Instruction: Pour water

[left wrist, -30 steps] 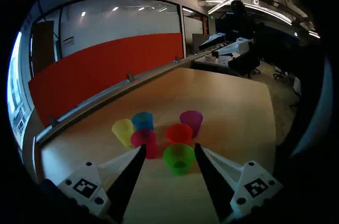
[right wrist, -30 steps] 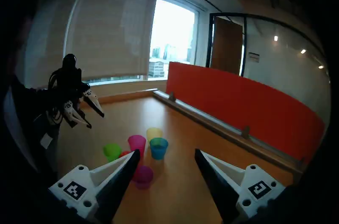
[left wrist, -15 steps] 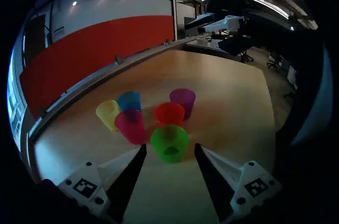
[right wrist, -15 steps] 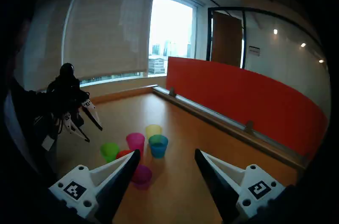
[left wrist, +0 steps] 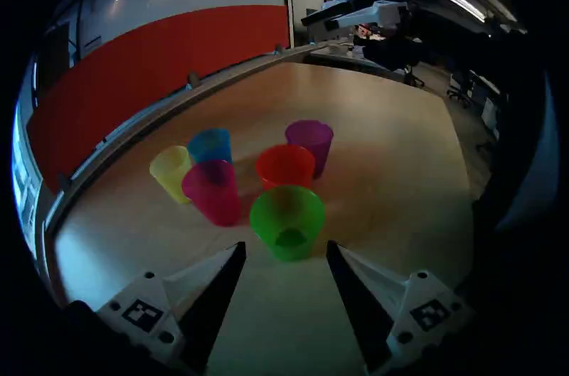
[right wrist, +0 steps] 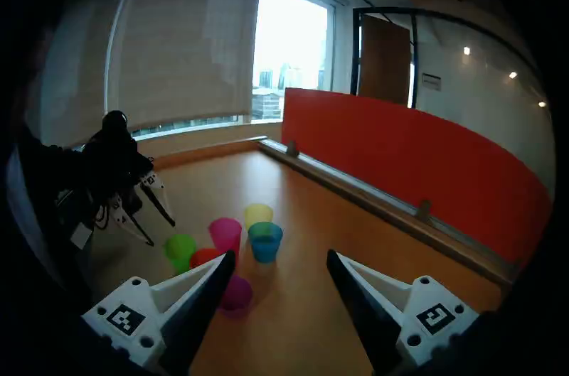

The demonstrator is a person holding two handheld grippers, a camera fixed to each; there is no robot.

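green cup (left wrist: 288, 223) stands on the wooden counter (left wrist: 398, 163) just ahead of the left gripper (left wrist: 284, 244). its fingers are spread wide and grasp nothing, and the cup sits in line with the gap between them, untouched. directly behind the green cup is a red cup (left wrist: 284, 166), and beyond that a purple cup (left wrist: 309, 141). left of the green cup is a pink cup (left wrist: 211, 191), with a yellow cup (left wrist: 171, 171) and a blue cup (left wrist: 210, 145) farther back. i cannot tell whether any of them holds water.

each finger base carries a square black-and-white marker (left wrist: 142, 314), a pattern rather than words. a wall sign (right wrist: 429, 80) is too small to read.

the right gripper (right wrist: 279, 254) hangs well apart from the green cup, on the purple cup's side, fingers likewise released and empty.

against half a second ago, the green cup looms larger and nearer the left fingers. in the right gripper view the left gripper has sunk closer to it.
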